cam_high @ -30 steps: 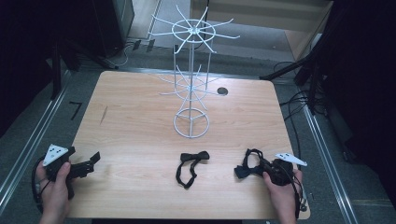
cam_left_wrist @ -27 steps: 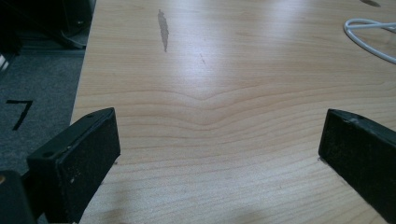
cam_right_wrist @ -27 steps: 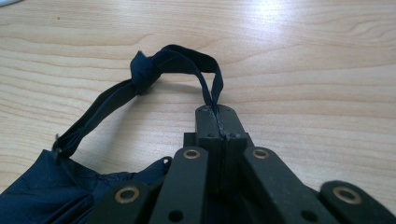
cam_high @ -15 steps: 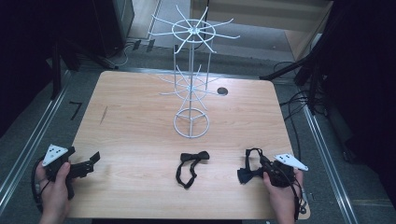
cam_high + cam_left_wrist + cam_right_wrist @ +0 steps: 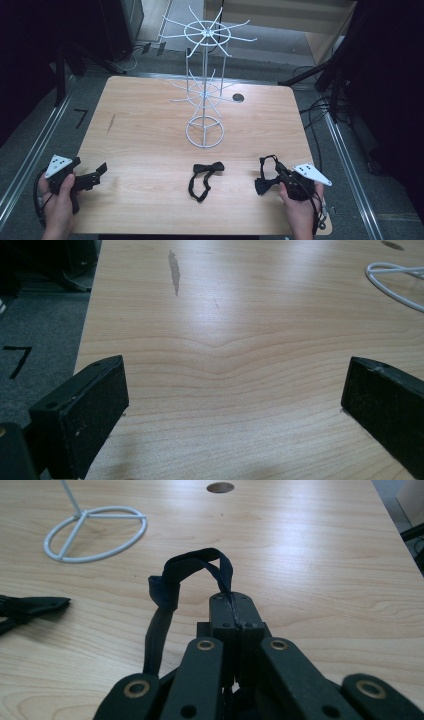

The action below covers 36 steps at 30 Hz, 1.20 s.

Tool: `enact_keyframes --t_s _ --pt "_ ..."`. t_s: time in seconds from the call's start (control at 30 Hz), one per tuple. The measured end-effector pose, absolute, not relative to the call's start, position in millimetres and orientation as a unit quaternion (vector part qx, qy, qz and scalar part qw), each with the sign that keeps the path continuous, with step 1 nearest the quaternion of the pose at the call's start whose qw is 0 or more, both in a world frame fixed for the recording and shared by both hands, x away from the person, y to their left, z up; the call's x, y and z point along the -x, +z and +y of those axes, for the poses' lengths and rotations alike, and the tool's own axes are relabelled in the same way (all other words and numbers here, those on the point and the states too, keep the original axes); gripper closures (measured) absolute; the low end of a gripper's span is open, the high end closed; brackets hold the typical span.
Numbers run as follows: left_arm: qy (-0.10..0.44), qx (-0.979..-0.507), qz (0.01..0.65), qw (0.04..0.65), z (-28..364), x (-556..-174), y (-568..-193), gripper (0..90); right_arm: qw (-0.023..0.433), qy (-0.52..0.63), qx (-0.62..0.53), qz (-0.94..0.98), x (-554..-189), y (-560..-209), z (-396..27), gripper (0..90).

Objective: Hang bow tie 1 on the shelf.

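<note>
Right gripper (image 5: 234,611): I have its jaws pinched together on the strap of 1 black bow tie (image 5: 263,184), near the table's (image 5: 150,125) front right edge.
Left gripper (image 5: 235,405): jaws spread wide, nothing between them, resting at the front left corner.
Second bow tie (image 5: 204,178): lying flat at front centre, apart from both grippers.
Wire stand (image 5: 205,85): upright mid-table, its hooks bare.
Step, as I judge it: carry the held tie to a hook.
Doing it well: I'd lift slowly, keep the strap loop hanging open, and approach a hook from outside.
</note>
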State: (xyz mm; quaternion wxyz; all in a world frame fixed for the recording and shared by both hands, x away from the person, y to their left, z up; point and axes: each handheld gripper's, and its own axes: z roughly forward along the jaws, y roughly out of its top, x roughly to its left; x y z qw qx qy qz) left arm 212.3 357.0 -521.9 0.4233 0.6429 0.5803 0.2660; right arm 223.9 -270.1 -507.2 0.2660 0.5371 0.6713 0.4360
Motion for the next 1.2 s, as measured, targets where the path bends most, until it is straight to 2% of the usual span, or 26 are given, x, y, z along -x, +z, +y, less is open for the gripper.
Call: enact_keyframes --t_s 1.2 --pt "0.257 -0.643 0.581 0.428 359 -213 -522 0.0 0.278 0.477 -0.487 0.676 -235 -467 -235 90.0"
